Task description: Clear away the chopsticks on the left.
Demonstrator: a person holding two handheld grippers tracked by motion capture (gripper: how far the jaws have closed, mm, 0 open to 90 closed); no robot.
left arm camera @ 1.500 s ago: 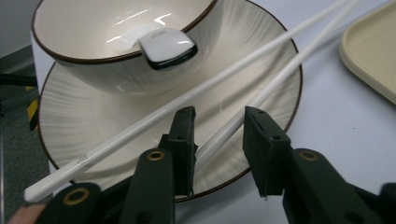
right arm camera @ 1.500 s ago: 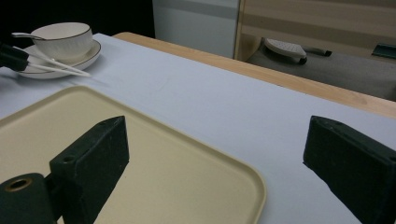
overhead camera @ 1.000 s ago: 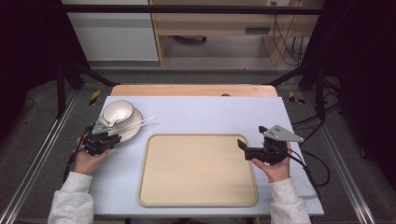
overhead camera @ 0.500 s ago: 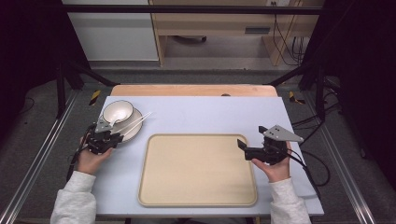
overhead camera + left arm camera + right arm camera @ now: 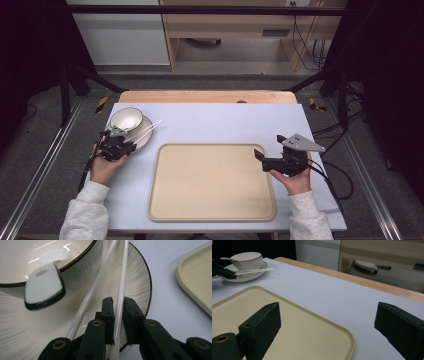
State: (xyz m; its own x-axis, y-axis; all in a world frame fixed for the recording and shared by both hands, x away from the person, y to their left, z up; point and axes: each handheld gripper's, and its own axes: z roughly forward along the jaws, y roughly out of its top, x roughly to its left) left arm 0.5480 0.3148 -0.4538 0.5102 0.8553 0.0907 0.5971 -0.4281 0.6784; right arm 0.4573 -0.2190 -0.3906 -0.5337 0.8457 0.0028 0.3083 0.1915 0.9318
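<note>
working from the wide pale-blue desk (image 5: 215, 120) down: the flat beige plastic tray (image 5: 210, 182) lies bare at centre, likely meant to receive the dishes. at the far left corner a white ribbed saucer (image 5: 140, 287) carries a white dark-rimmed bowl (image 5: 125, 119). my left tool (image 5: 117, 315) pinches one of two white chopsticks (image 5: 120, 292) resting across that saucer. my right tool (image 5: 327, 327) hovers wide open, empty, at the tray's right edge.

We are looking at a lab recording station: metal frame rails (image 5: 35, 185) are flanking the covered table (image 5: 220, 117), and loose cables (image 5: 305, 47) are hanging at 1 o'clock.
</note>
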